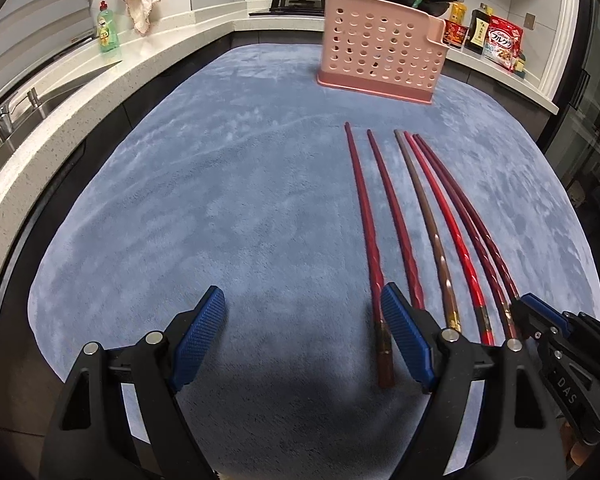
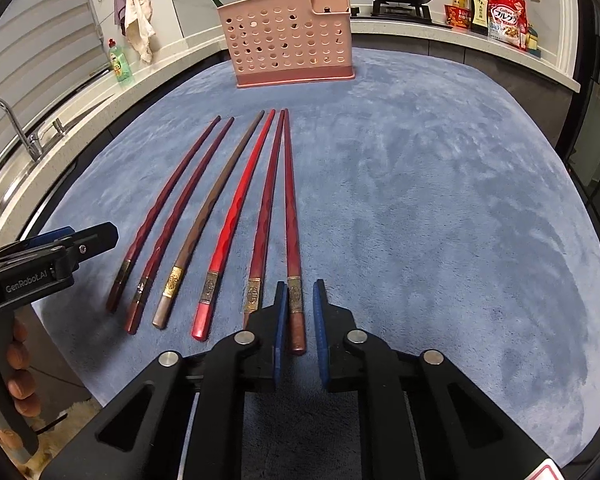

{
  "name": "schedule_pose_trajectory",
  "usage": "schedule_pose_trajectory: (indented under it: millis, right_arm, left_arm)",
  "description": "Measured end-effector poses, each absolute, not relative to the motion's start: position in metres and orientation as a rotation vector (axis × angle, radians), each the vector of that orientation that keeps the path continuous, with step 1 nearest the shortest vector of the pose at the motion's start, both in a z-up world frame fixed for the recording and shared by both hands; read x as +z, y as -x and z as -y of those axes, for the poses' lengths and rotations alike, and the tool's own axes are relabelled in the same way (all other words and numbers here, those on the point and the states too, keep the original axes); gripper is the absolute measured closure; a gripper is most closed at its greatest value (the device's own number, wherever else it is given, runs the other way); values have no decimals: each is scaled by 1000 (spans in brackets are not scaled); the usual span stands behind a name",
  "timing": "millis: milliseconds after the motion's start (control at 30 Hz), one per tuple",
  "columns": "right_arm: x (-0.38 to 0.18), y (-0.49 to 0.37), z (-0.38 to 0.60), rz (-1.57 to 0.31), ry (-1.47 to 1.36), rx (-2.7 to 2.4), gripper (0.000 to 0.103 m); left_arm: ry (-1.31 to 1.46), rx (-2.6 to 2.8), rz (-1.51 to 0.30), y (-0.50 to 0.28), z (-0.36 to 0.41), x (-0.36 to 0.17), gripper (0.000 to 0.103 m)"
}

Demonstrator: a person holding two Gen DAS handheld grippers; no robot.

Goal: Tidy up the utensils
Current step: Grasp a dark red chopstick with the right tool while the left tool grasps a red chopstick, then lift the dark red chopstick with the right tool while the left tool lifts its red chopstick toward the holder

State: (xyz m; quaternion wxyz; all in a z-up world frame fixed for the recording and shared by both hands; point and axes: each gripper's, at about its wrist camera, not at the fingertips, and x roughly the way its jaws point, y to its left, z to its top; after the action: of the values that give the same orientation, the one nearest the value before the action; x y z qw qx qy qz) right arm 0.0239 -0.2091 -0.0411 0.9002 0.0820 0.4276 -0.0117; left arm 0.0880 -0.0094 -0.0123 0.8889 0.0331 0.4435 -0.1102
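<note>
We see six long red and brown lacquered chopsticks [image 2: 236,216] lying side by side on the blue plush mat [image 2: 440,220] before the pink perforated plastic utensil holder [image 2: 288,44], our right gripper [image 2: 300,312] narrowly parted around the rightmost one without touching it, our left gripper [image 1: 300,312] spread wide and holding nothing.

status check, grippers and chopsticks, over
Left gripper open, empty. Right gripper open, straddling rightmost chopstick. Six on mat; holder path unobstructed.

"GenRobot.AI" runs along the left gripper [image 2: 50,258], "DAS" marks the right gripper [image 1: 568,390], and the red cereal bag [image 2: 506,20] reads "Calbee" and "フルグラ".
</note>
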Motion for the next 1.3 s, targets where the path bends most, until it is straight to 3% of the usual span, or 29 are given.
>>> schedule_pose_trajectory:
  millis: [633,833,1100,1300]
  right_arm:
    - [-43,-20,212,-885,-198,-24,95]
    - [-43,-20,213,-885,-199,-23,95]
    - [-43,-20,213,-887,-195,-23,95]
    - [-42,-19,213,-886,-192,-23,95]
  left_arm:
    - [-106,-261,-966,-73,21,-29,30]
    - [-118,-266,-963,-72,22,-29,47]
    - [-112,-299,-969,-72,23,-27,84]
    - [-101,-310,-985,-73,22,-26,94]
